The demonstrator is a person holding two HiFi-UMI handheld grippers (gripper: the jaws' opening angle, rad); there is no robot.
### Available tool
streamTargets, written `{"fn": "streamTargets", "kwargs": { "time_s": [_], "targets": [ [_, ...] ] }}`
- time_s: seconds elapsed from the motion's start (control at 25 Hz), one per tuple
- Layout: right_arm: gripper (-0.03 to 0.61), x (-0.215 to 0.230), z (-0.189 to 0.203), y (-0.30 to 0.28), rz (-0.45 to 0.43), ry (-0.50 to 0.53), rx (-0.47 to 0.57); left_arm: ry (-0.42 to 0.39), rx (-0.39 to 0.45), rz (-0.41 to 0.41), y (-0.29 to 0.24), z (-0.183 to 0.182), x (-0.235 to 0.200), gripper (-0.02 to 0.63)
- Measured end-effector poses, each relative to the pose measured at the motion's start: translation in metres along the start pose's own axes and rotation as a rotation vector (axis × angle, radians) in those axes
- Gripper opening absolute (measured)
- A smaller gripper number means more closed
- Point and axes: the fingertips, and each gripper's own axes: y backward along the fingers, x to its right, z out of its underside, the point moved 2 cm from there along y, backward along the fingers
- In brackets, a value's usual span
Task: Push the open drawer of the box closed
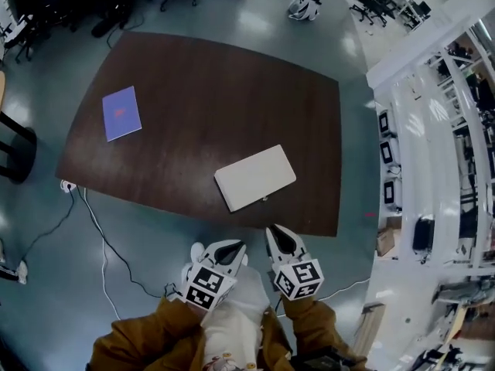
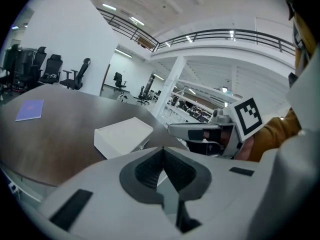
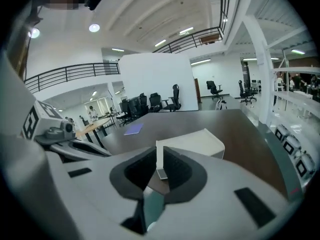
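**Hovering near the white box [image 1: 255, 178]**

The left gripper [image 2: 162, 148] has its jaws pressed together, holding nothing. The right gripper [image 3: 159, 154] shows a thin gap, empty too. The box lies on the table [image 1: 193, 91], near them, not touched.

— What sort of place is this?
— A big open-plan office. Black swivel chairs [image 2: 75, 78] stand past the brown table [image 1: 193, 107], and white shelf racks [image 1: 437, 122] run along its right.
— Anything else?
— A railed mezzanine [image 2: 225, 34] and strip lights [image 2: 108, 7] high beyond it, and glossy grey floor [image 1: 46, 230] around it.
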Motion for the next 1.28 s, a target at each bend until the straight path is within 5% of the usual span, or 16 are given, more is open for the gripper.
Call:
{"fn": "streamTargets", "kwargs": {
  "time_s": [0.36, 0.96, 1.28],
  "targets": [
    [0.013, -0.033, -0.007, 0.075, -0.028, -0.003, 0.097, -0.053, 0.006, -0.007, 0.038, 0.006, 0.047, 0.006],
    [0.006, -0.049, 0.044, 0.273, -0.084, -0.053, 0.253, -0.102, 0.007, -0.022, 0.068, 0.055, 0.235, 0.006],
    [0.006, -0.071, 0.053, 0.303, -0.083, -0.057, 0.296, -0.156, 0.032, 0.002, 0.070, 0.063, 0.263, 0.006]
  ]
}}
